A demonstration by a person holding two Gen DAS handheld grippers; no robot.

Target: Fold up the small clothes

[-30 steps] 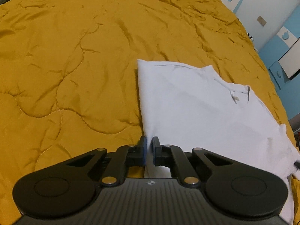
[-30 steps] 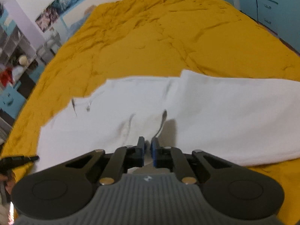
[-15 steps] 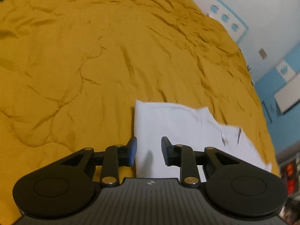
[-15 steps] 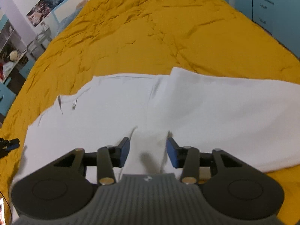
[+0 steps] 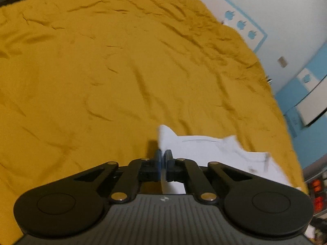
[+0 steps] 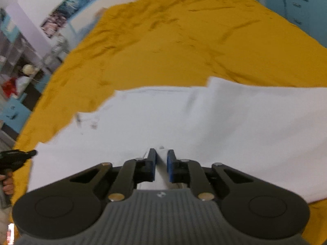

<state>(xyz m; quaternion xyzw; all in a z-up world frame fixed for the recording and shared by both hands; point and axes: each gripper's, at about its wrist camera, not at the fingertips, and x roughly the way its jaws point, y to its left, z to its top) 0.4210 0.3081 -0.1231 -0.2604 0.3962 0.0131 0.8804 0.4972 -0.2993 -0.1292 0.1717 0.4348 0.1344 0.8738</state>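
A small white t-shirt (image 6: 204, 126) lies on a mustard-yellow quilted bedspread (image 6: 184, 47). In the left wrist view the shirt (image 5: 206, 151) shows at lower right with its collar to the right. My left gripper (image 5: 162, 156) is shut on the shirt's left edge, and a corner of cloth sticks up past the fingertips. My right gripper (image 6: 161, 157) is closed down on a raised fold of the shirt's near edge, with cloth filling the narrow gap between the pads. The left gripper also shows at the far left of the right wrist view (image 6: 18, 156).
The bedspread (image 5: 102, 71) stretches wide beyond and left of the shirt. White and blue walls (image 5: 286, 20) with apple stickers stand past the bed's far right. Shelves with toys (image 6: 20, 71) and blue drawers (image 6: 296, 8) flank the bed.
Both grippers opened half a second ago and have now closed on the shirt's edges again. The left gripper has pulled back, so the shirt sits lower and smaller in its view.
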